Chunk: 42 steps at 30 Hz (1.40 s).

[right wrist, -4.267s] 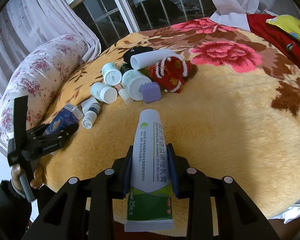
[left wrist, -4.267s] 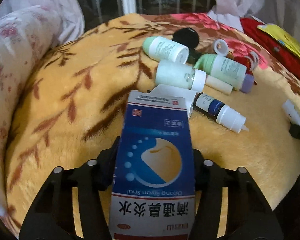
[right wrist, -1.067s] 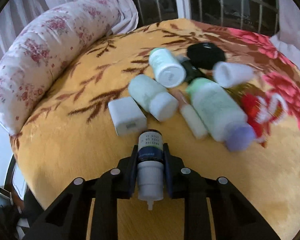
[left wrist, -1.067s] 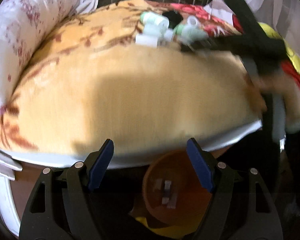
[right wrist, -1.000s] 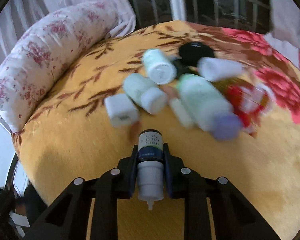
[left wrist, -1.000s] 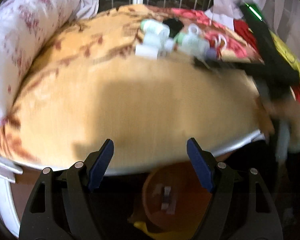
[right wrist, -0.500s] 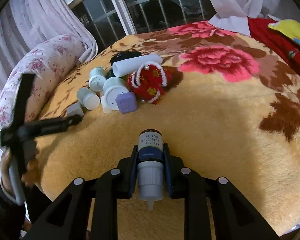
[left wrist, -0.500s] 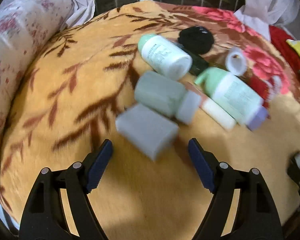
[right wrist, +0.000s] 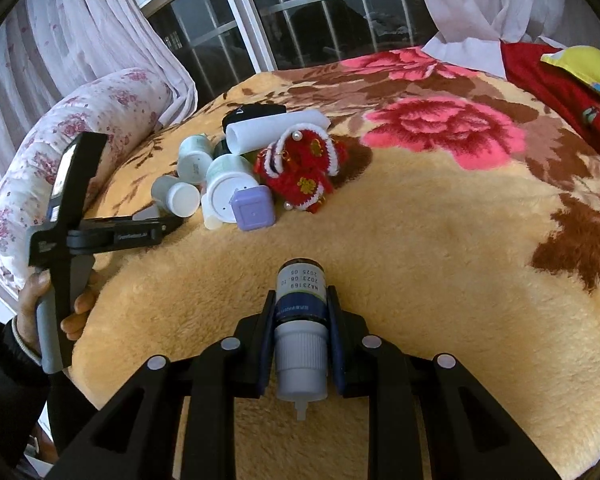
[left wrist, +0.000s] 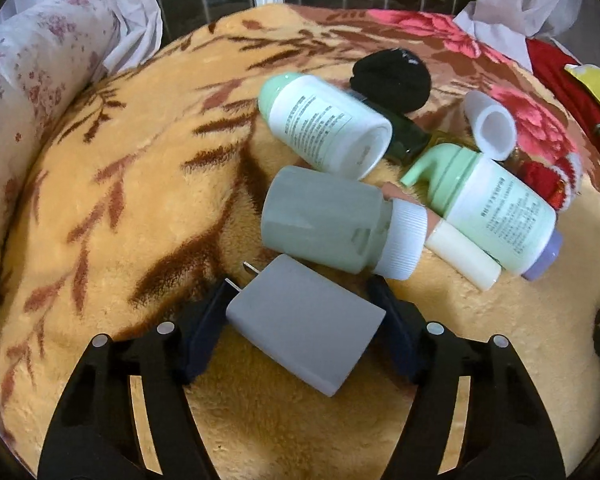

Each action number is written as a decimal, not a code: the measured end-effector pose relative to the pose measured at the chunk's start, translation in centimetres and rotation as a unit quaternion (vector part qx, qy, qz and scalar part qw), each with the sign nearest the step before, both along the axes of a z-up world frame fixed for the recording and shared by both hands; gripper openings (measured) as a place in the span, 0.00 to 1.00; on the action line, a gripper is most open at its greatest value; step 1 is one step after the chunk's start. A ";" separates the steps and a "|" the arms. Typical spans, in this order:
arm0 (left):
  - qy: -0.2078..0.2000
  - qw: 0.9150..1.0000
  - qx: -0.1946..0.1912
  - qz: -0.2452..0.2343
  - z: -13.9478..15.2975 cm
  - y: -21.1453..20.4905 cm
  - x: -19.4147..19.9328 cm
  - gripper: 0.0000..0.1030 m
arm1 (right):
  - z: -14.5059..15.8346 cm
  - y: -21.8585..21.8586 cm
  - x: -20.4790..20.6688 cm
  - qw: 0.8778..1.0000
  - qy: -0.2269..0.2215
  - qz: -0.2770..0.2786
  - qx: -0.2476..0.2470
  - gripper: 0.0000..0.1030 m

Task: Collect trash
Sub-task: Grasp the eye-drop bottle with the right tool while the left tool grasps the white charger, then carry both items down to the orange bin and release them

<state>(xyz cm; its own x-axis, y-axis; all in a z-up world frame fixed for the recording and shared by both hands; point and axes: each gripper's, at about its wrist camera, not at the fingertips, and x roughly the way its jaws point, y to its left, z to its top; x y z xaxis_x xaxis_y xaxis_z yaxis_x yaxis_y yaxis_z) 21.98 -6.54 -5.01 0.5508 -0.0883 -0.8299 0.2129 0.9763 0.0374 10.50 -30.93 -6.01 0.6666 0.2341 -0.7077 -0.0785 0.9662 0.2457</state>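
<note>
A white plug adapter (left wrist: 304,320) lies on the yellow blanket (left wrist: 140,208) between the fingers of my left gripper (left wrist: 300,300). Its jaws are closing around it, and the pads sit right at its sides without a clear squeeze. From the right wrist view, the left gripper (right wrist: 168,224) reaches into the pile with a hand on its handle. My right gripper (right wrist: 301,300) is shut on a small dark dropper bottle (right wrist: 301,320) with a white cap, held above bare blanket.
Just beyond the adapter lie a grey-green bottle (left wrist: 328,220), a green-capped white bottle (left wrist: 324,132), a pump bottle (left wrist: 496,212), a cream tube (left wrist: 460,256), a black pouch (left wrist: 392,78) and a white tube (left wrist: 490,126). A red knitted piece (right wrist: 300,164) adjoins them. A floral pillow (left wrist: 28,80) borders the left.
My left gripper came from over the bed's edge and an orange bin onto the pile and now straddles the adapter. My right gripper swung away from the pile with the dropper bottle, then held still.
</note>
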 end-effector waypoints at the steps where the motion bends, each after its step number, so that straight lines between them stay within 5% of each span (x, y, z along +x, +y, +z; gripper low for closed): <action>1: -0.005 1.000 -0.006 0.000 0.1 0.1 -0.3 0.65 | 0.0 0.0 0.0 1.000 0.001 -0.001 0.000 0.22; 10: -0.052 0.997 -0.055 -0.016 2.4 1.9 -5.5 0.65 | 0.8 0.7 -0.5 1.000 0.002 -0.009 -0.005 0.22; 19: -0.094 0.994 -0.052 -0.028 4.6 3.1 -13.6 0.65 | 2.8 4.1 -3.2 1.000 -0.017 0.023 -0.009 0.22; 31: -0.068 0.995 -0.049 -0.055 2.6 3.7 -24.3 0.65 | 2.5 8.6 -12.0 0.996 -0.004 0.083 -0.011 0.22; 33: -0.054 0.995 -0.048 -0.062 1.7 3.6 -25.5 0.61 | 1.8 9.2 -13.7 0.996 0.006 0.089 -0.021 0.22; 37: 0.007 0.996 -0.060 -0.073 -1.3 3.6 -26.9 0.27 | -0.5 9.8 -15.6 0.995 0.039 0.093 -0.025 0.22; 40: 0.032 0.995 -0.054 -0.077 -3.6 3.1 -27.2 0.27 | -2.8 10.2 -16.4 0.993 0.069 0.095 -0.025 0.22; 42: 0.045 0.995 -0.039 -0.080 -5.2 2.6 -26.7 0.13 | -4.2 10.4 -16.7 0.991 0.083 0.097 -0.027 0.22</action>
